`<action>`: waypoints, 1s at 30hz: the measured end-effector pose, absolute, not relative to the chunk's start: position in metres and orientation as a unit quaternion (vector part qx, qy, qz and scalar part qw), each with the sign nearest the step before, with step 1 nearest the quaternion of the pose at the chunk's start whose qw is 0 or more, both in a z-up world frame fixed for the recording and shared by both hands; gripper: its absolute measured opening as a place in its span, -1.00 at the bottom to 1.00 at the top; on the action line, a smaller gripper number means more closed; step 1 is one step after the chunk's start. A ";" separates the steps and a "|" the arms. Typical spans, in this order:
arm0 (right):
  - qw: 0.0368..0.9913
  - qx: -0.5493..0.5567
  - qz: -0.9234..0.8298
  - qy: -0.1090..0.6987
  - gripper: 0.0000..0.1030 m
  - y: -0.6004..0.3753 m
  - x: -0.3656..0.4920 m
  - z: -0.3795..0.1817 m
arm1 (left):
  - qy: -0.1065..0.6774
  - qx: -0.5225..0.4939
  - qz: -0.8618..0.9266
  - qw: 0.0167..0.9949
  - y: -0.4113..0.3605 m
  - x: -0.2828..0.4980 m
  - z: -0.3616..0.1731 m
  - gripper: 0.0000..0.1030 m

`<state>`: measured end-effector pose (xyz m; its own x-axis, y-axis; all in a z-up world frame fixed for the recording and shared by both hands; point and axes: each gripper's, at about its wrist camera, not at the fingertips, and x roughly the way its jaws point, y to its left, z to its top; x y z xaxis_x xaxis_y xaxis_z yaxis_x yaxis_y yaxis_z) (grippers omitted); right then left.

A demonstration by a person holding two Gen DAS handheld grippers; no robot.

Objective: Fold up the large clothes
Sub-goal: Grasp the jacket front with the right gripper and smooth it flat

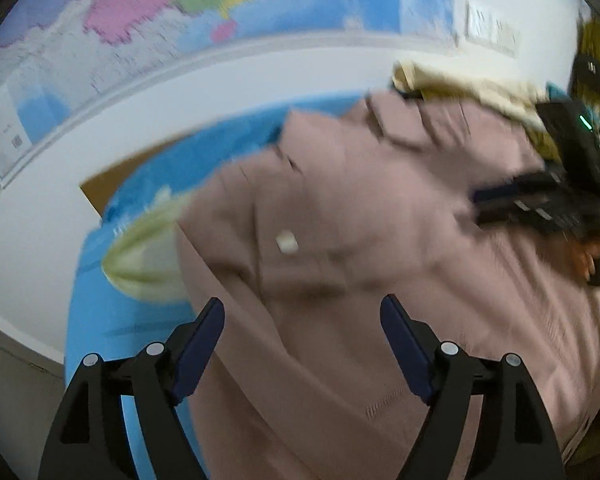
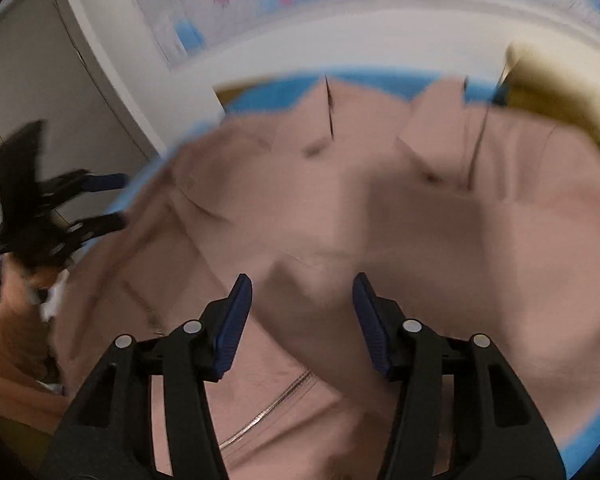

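Pink garment (image 1: 380, 220), rumpled, partly folded

Dusty-pink garment (image 1: 380, 208), rumpled, spread over blue surface (image 1: 100, 320)

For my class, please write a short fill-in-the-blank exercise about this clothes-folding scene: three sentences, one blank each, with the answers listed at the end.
1. The large garment spread out for folding is dusty ____ in colour.
2. It lies on a bright ____ sheet.
3. The jaws of the left gripper and the right gripper stand ____, with nothing clamped between them.

Answers: pink; blue; open
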<state>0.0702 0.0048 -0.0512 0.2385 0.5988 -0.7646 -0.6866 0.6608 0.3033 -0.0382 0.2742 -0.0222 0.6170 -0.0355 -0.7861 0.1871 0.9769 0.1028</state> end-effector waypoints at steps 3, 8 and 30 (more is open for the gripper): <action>0.774 -0.035 0.434 0.459 -0.01 0.008 0.058 -0.042 | 0.446 0.095 -0.032 0.889 0.280 -0.040 -0.036 0.14; 0.677 -0.022 0.598 0.430 0.29 0.035 -0.019 -0.007 | 0.428 0.004 -0.032 0.903 0.319 -0.043 -0.017 0.11; 0.625 0.041 0.693 0.357 -0.94 0.087 0.025 0.117 | 0.279 -0.108 -0.028 0.954 0.381 -0.138 0.076 0.47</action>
